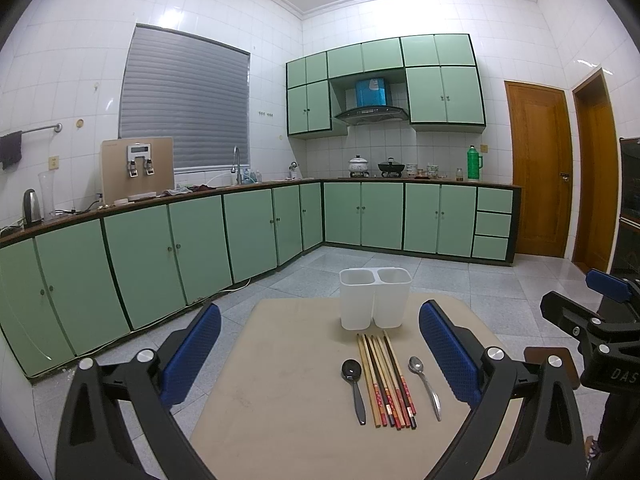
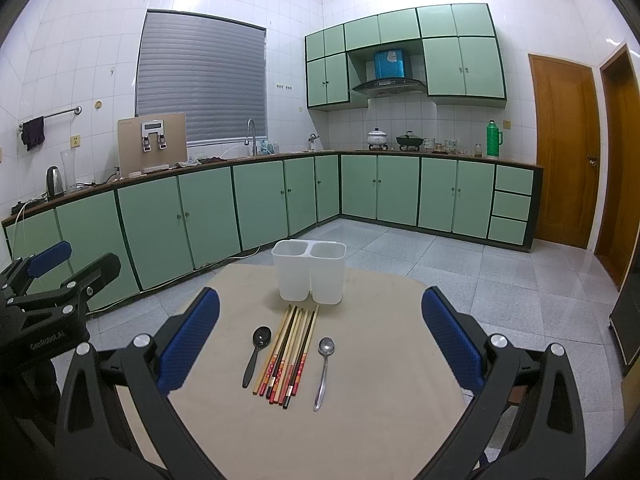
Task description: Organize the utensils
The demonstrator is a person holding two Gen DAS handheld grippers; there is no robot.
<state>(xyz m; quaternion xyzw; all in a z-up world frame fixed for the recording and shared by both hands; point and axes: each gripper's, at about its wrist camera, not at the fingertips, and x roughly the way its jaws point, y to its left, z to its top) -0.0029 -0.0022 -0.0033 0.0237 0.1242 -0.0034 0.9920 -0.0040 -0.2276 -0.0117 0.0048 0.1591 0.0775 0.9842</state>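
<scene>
Left wrist view: left gripper has its jaws wide apart, nothing between the pads, hovering above the table. Ahead of it and slightly right of its centreline sits the white two-compartment holder, both compartments look empty. Between the holder and the claw, the utensils lie in a row: black spoon just left of the chopsticks, metal spoon just right of them, close to the right pad. All handles point back toward the claw, bowls and tips toward the holder. My read: laid out that way so each can be pinched by the handle and dropped in tip first. Right gripper shows at the far right edge, off the table.

Right wrist view: right gripper also spread wide, holding nothing. Holder is straight ahead; chopsticks sit close to centreline, black spoon left of them, metal spoon right, roughly centred between the pads. Left gripper is visible off to the left; its opening can't be judged from here.

Judgement: nothing sorted yet. Chopsticks are bundled touching each other, so singling one out may drag neighbours; spoons are apart and look easier.
</scene>
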